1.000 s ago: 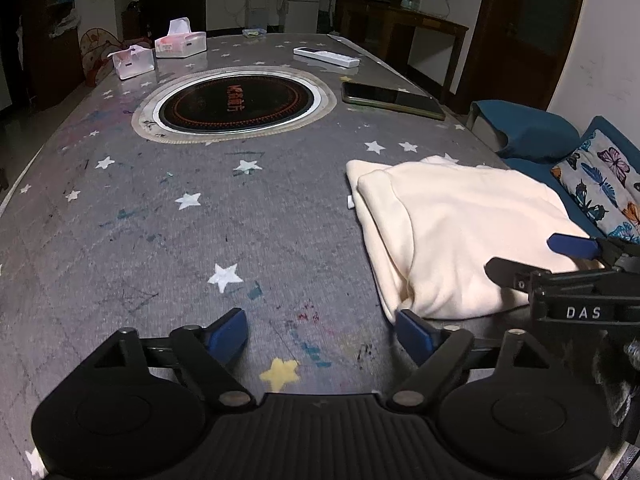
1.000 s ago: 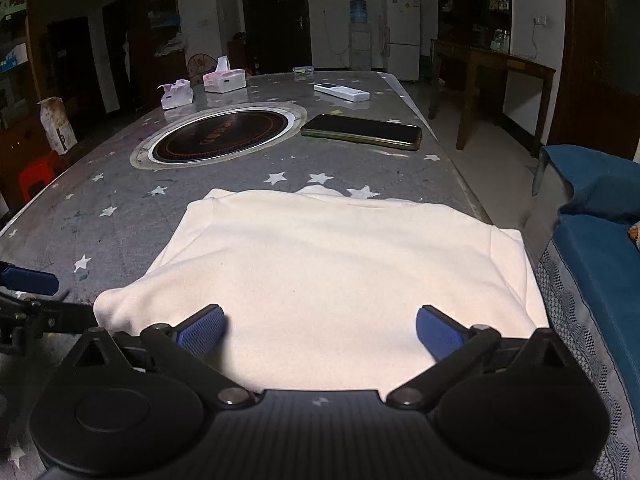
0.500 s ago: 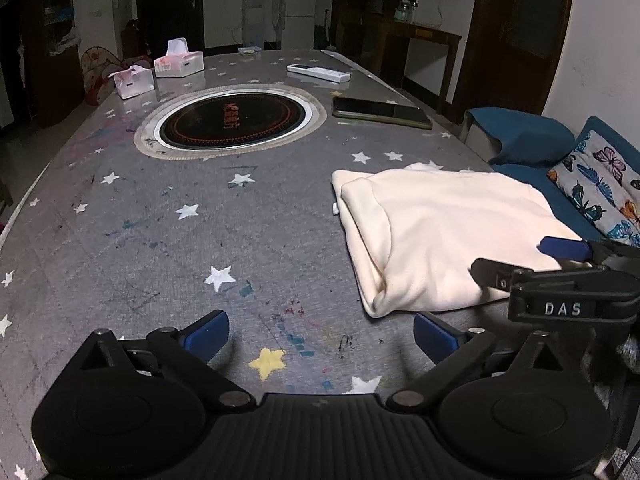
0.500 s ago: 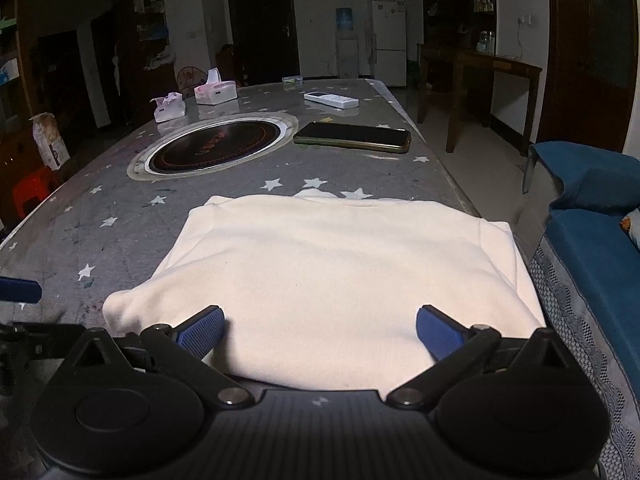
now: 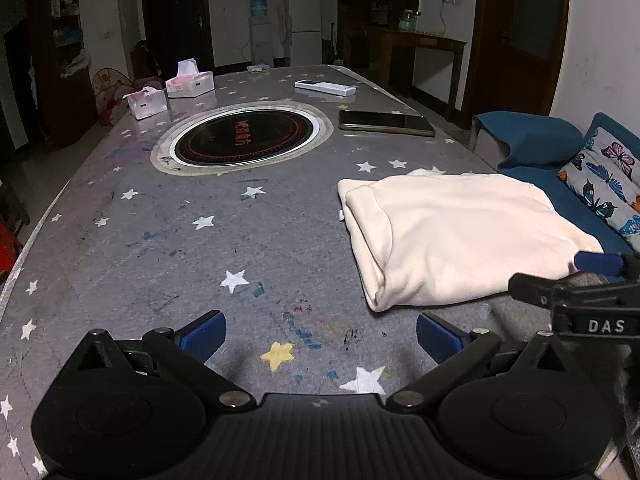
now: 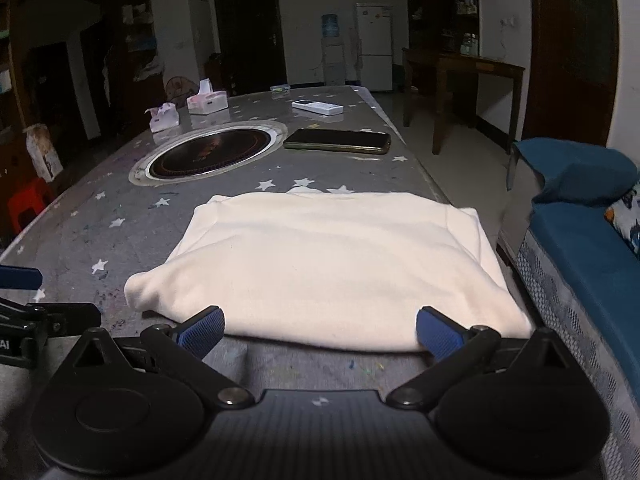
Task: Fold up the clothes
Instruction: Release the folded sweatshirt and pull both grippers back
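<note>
A folded cream garment (image 5: 452,236) (image 6: 332,268) lies flat near the table's right edge. My left gripper (image 5: 318,338) stands open over bare tabletop, just short of the garment's near left corner, with nothing between its blue pads. My right gripper (image 6: 320,330) is open too, its pads level with the garment's near edge and apart from it. The left wrist view shows the right gripper's fingers (image 5: 600,264) at the right, beside the cloth. One finger of the left gripper (image 6: 20,278) shows at the left edge of the right wrist view.
The grey star-patterned table (image 5: 224,248) has a round inset cooktop (image 5: 244,138). Beyond it lie a dark phone (image 5: 386,123), a white remote (image 5: 325,87) and two tissue boxes (image 5: 190,84). A blue sofa with a butterfly cushion (image 5: 608,184) stands close to the right edge.
Both grippers have drawn back from the garment, which now sits farther ahead in each view. The left jaws have opened wider. The garment has not moved.
</note>
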Tool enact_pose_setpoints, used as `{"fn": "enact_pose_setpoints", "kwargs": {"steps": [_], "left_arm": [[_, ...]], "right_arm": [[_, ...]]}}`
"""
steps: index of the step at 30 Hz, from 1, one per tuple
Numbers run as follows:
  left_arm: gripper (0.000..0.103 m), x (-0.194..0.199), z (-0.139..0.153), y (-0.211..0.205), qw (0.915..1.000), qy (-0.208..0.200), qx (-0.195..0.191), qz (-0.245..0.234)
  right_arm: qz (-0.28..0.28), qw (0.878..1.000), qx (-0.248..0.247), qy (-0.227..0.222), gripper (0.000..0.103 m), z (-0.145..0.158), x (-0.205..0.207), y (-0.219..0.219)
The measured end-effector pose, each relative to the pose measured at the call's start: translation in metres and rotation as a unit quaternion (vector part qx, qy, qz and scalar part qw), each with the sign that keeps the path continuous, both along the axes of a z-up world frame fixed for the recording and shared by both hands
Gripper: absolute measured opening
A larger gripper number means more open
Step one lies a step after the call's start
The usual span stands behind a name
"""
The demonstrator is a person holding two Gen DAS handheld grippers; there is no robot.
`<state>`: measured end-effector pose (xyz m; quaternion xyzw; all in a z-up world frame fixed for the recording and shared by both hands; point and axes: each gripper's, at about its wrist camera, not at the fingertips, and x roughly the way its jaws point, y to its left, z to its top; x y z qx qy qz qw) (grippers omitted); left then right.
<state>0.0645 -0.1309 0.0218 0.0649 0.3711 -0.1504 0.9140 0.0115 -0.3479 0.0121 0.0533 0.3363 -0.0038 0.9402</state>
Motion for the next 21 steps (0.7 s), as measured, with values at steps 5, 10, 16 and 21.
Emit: {"fn": "enact_pose_setpoints", "kwargs": {"steps": [5, 10, 16, 21], "left_arm": [[0.103, -0.005, 0.0, 0.001, 1.0, -0.004, -0.003, 0.001], [0.103, -0.011, 0.0, 0.0, 1.0, -0.004, -0.004, -0.002], [0.103, -0.019, -0.002, -0.003, 1.0, -0.003, -0.004, -0.008], [0.103, -0.025, -0.003, -0.006, 1.0, -0.002, -0.001, -0.01]], "right_arm": [[-0.012, 1.0, 0.004, 0.002, 0.103, -0.003, -0.013, -0.001], [-0.019, 1.0, 0.007, 0.006, 0.103, -0.007, -0.026, 0.0], [-0.025, 1.0, 0.002, 0.011, 0.103, -0.012, -0.037, 0.002], [-0.029, 0.999, 0.006, 0.013, 0.103, -0.014, -0.042, 0.001]]}}
